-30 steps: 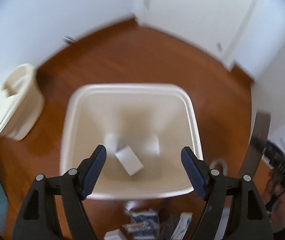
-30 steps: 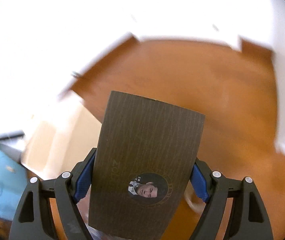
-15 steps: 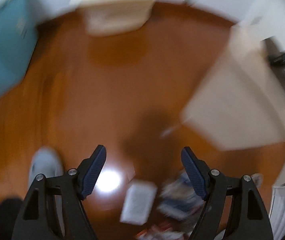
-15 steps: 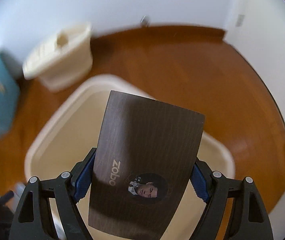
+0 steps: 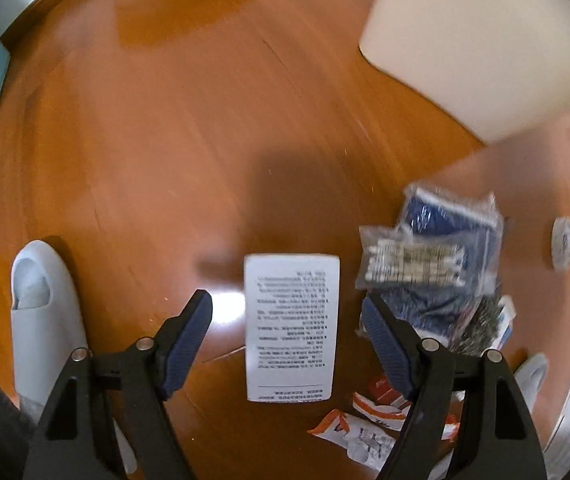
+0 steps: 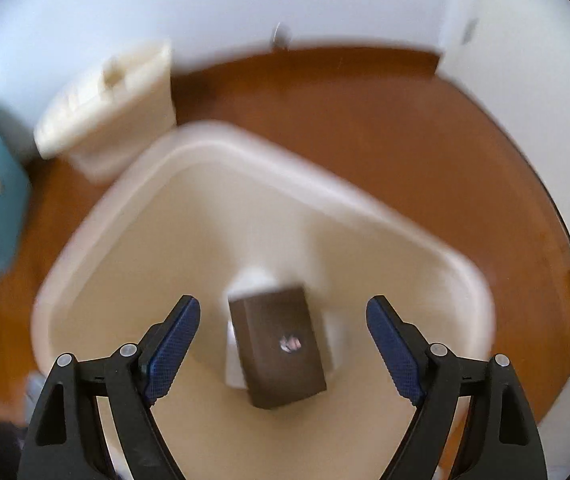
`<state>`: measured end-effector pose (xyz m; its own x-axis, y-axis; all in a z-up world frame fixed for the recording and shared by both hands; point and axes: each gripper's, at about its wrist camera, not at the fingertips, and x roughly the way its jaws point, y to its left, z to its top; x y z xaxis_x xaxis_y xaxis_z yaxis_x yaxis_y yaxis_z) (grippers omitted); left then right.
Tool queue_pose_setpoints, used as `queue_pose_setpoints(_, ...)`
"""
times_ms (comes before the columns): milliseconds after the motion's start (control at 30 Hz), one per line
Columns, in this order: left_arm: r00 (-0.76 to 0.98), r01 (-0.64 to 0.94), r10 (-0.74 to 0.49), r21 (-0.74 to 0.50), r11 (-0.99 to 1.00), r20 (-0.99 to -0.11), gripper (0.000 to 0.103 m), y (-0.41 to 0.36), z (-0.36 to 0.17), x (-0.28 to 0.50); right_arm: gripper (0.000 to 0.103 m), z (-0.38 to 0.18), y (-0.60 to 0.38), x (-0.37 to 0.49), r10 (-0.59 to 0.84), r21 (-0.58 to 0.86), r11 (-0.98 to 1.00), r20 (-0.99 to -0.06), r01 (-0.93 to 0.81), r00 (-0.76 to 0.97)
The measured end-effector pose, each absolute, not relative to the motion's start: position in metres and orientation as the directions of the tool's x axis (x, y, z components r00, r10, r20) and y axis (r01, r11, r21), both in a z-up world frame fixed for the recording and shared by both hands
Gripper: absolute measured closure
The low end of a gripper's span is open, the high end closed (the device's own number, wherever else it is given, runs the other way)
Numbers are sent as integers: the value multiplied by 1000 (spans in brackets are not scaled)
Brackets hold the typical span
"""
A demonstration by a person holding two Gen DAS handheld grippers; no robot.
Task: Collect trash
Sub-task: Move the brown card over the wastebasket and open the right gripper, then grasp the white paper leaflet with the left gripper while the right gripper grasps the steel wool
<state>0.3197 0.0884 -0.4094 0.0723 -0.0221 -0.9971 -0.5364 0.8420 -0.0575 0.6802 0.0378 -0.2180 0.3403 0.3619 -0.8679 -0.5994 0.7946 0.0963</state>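
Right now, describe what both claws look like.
The left claw and right claw match: black plastic arms with triangular cut-outs, silver rivets at the joints, and dark blue ribbed pads on the two fingers. No cables, markings or sleeves show.

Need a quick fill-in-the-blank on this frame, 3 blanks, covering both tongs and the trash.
1. The dark brown box lies inside the cream ___.
2. The right tongs above it are ___.
3. Between the open left tongs, a printed white ___ lies on the wooden floor.

Missing words: bin; open; sheet
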Motion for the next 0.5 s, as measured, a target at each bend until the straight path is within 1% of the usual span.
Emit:
queue_pose_setpoints(67, 62, -524, -25, -53, 850, -998, 26, 83, -417, 323, 15, -191, -4, 661, 467, 178, 790, -794, -586, 388)
queue_pose_setpoints(100, 60, -516, -26, -54, 855, -998, 26, 81, -422, 327, 15, -177, -35, 644, 517, 216, 786, -743, -580, 425)
queue_pose_setpoints(200, 60, -504, -32, -58, 862, -998, 26, 74, -430, 334, 11, -162, -96, 592, 551, 235, 792, -674, -563, 493)
queue_pose_setpoints(233, 58, -507, -31, -57, 860, -998, 26, 75, -433, 336, 7, -164, -110, 579, 546, 239, 802, -666, -548, 509)
queue_pose_setpoints(300, 51, -524, -32, -54, 850, -998, 26, 78, -441, 339, 5, -184, -148, 555, 508, 273, 841, -695, -467, 509)
queue_pose_setpoints(400, 50, -545, -42, -63, 836, -998, 26, 85, -446, 342, 5, -227, -189, 525, 490, 363, 866, -753, -345, 439)
queue_pose_setpoints(467, 44, -555, -60, -75, 829, -997, 26, 89, -457, 344, 5, -254, -202, 504, 470, 376, 878, -788, -295, 398)
queue_pose_setpoints(500, 49, -560, -65, -82, 825, -997, 38, 91, -464, 341, 5, -266, -199, 497, 449, 360, 889, -806, -284, 384)
